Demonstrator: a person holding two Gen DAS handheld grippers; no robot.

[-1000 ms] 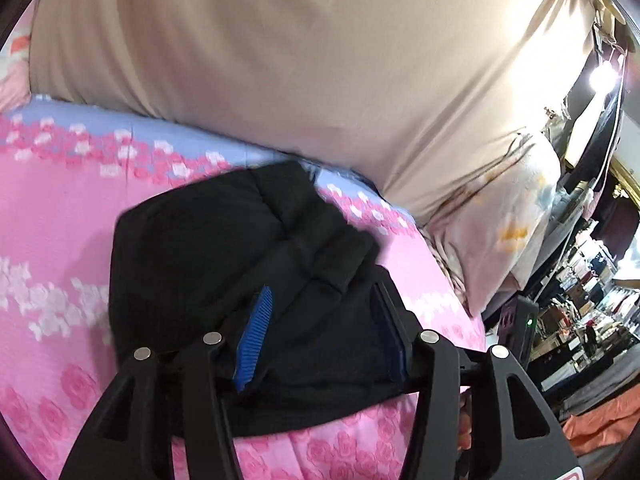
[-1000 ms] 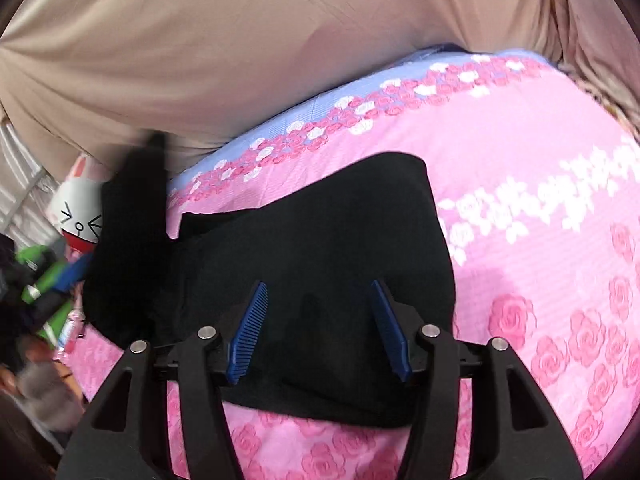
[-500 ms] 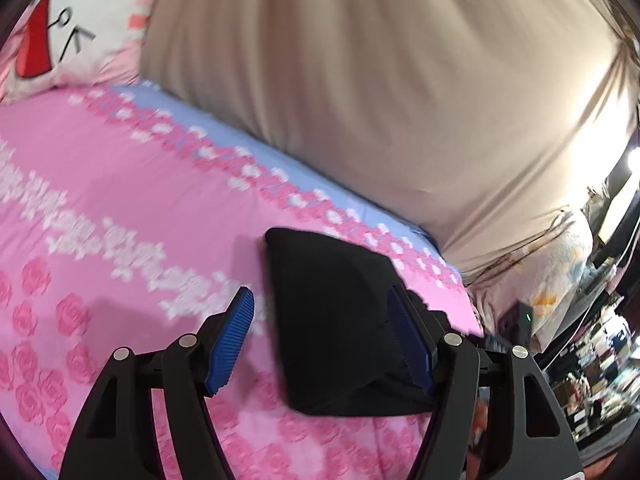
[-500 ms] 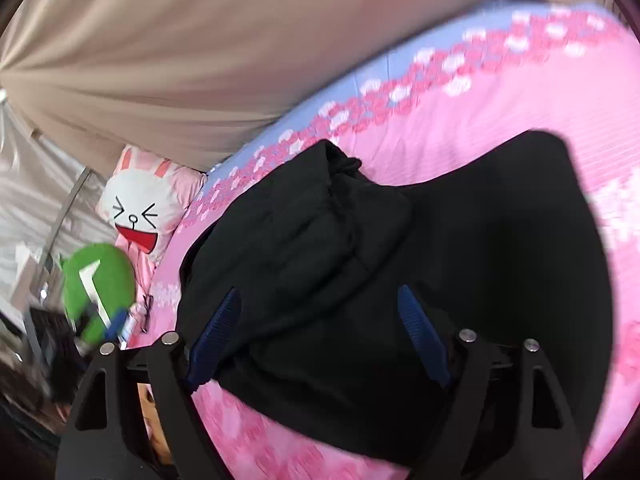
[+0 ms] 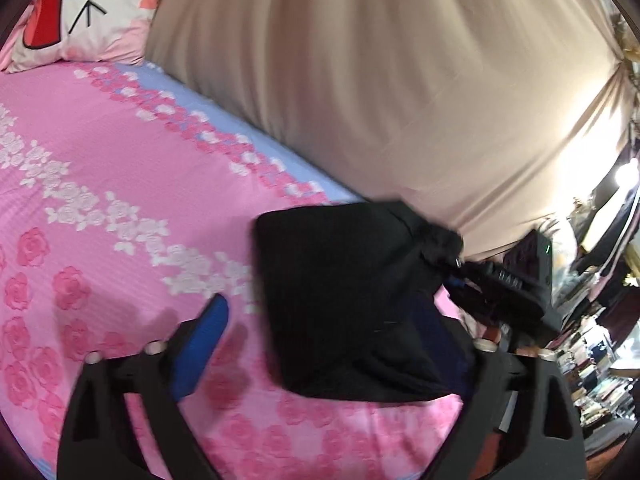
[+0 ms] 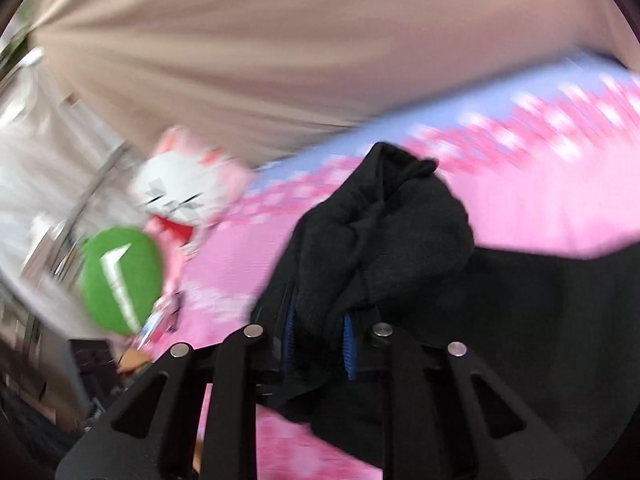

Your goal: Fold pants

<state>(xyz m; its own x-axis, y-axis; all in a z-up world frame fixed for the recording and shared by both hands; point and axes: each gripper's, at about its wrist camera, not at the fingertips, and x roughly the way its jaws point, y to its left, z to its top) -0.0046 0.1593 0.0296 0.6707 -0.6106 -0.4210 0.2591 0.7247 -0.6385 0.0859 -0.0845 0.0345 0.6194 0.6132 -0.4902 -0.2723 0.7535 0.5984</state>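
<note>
The black soft fabric pants [image 5: 352, 300] lie as a folded bundle on the pink bed sheet with rose print [image 5: 100, 168], near the pale blue border of the sheet and close to the beige draped curtain [image 5: 380, 80] behind the bed. In the right wrist view, 1 bunched edge of the pants [image 6: 384, 248] is lifted and stands up between the 2 fingers of the right gripper [image 6: 318, 338]; its blue pads [image 6: 349, 344] are drawn close together and pinch this thick fold. This view is blurred, so small details are not clear.

The left gripper [image 5: 320, 344] has its fingers spread wide. The left blue pad [image 5: 204, 340] is over bare sheet, apart from the cloth, and the other finger is mostly hidden behind the right side of the bundle. In this view the right gripper [image 5: 472, 276] shows at the far right corner of the pants, holding the cloth there.

At the head of the bed sits a white and pink cartoon rabbit pillow [image 6: 188, 196], and just beside it a round green cushion with a white mark [image 6: 120, 280].
</note>
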